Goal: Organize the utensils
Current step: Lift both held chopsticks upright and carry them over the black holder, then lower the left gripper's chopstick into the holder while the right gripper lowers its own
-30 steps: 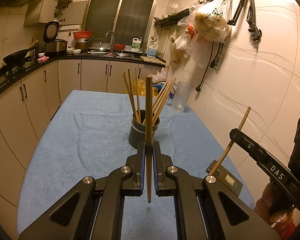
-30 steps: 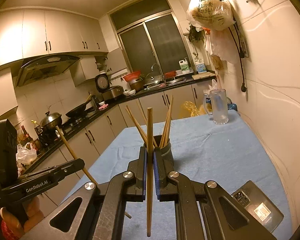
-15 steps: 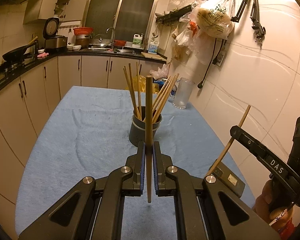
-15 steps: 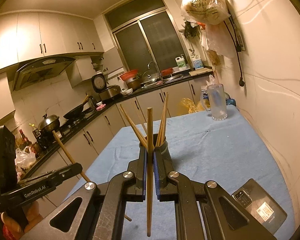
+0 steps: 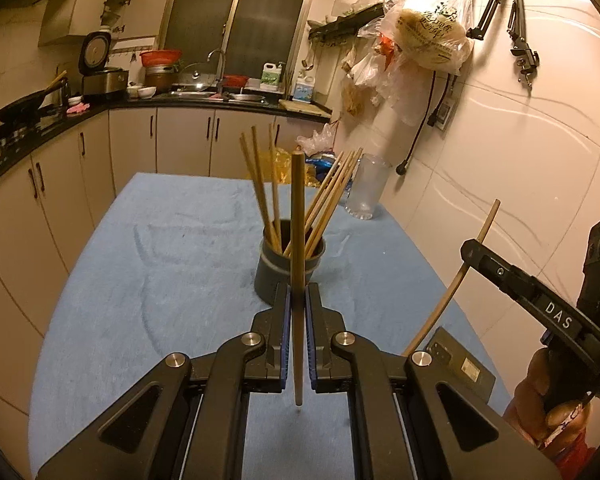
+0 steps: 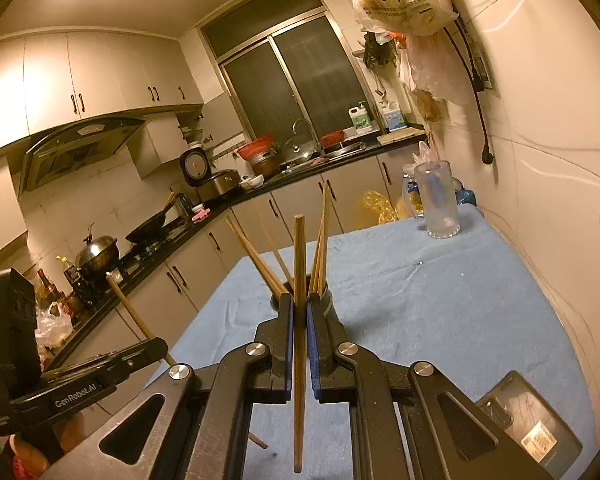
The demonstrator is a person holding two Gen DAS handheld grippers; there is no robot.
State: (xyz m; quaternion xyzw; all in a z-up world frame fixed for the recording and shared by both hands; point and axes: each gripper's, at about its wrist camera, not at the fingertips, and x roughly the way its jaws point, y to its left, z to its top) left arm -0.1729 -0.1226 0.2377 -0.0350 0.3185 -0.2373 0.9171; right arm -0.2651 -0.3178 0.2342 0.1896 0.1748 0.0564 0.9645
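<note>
A dark round holder (image 5: pixel 288 276) with several wooden chopsticks (image 5: pixel 260 188) stands on the blue-cloth table (image 5: pixel 172 272). My left gripper (image 5: pixel 297 300) is shut on one upright chopstick (image 5: pixel 297 216), close in front of the holder. My right gripper (image 6: pixel 299 312) is shut on another upright chopstick (image 6: pixel 299 264), with the holder (image 6: pixel 324 298) just behind its fingers. The right gripper also shows in the left wrist view (image 5: pixel 470 249) at the right, holding its chopstick (image 5: pixel 456 284). The left gripper shows in the right wrist view (image 6: pixel 156 346) at the lower left with its chopstick (image 6: pixel 128 308).
A clear glass mug (image 5: pixel 366 192) stands at the table's far right by the wall. A phone (image 6: pixel 528 420) lies near the table's near right edge. Kitchen cabinets (image 5: pixel 40 184) and a counter run along the left and back. Bags (image 5: pixel 432 32) hang on the right wall.
Both grippers have moved slightly closer to the holder, each still holding its chopstick upright. The holder and mug have not moved.
</note>
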